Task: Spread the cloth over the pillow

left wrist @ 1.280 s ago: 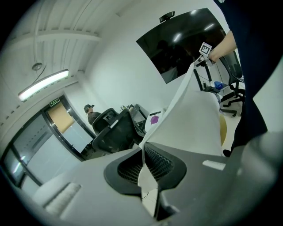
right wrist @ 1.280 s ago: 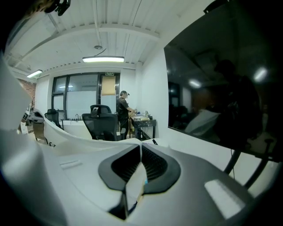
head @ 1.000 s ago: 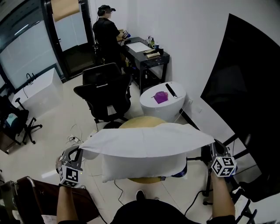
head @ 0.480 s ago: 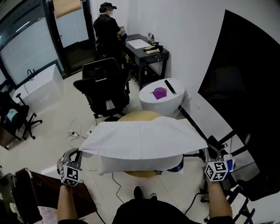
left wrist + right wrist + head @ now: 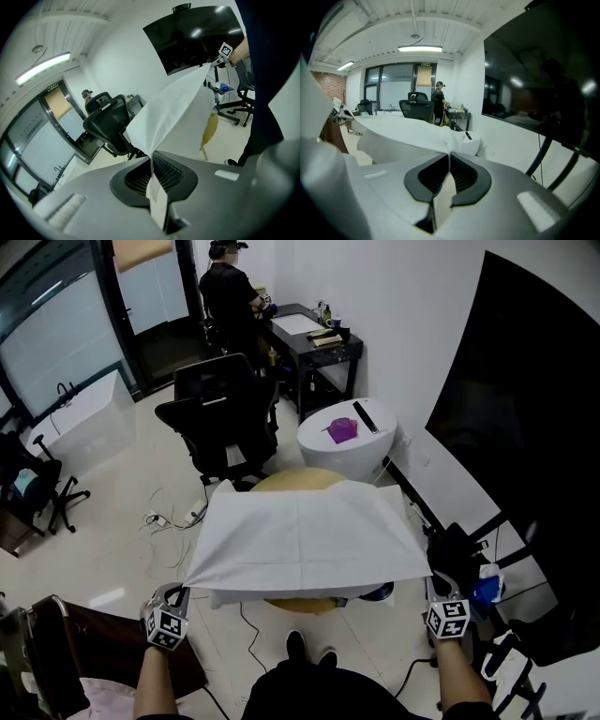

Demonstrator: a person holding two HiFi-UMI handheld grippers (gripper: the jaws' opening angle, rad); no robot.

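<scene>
Pillow (image 5: pixel 234 595) is almost wholly covered. In the head view only a thin white strip shows under the near edge of the cloth (image 5: pixel 305 535). The round wooden table (image 5: pixel 300 476) underneath shows just its far rim and a sliver near the person's shoes.

The cloth lies spread over the pillow, with its near corners drawn out left and right. The head view does not show the jaws, which are lost against the cloth's edge.

- **Left gripper view:** the left gripper (image 5: pixel 152 161) is clamped tight on the near-left corner, a tail of fabric hanging between the pads.
- **Right gripper view:** the right gripper (image 5: pixel 449 157) is likewise pinched shut on the near-right corner.
</scene>
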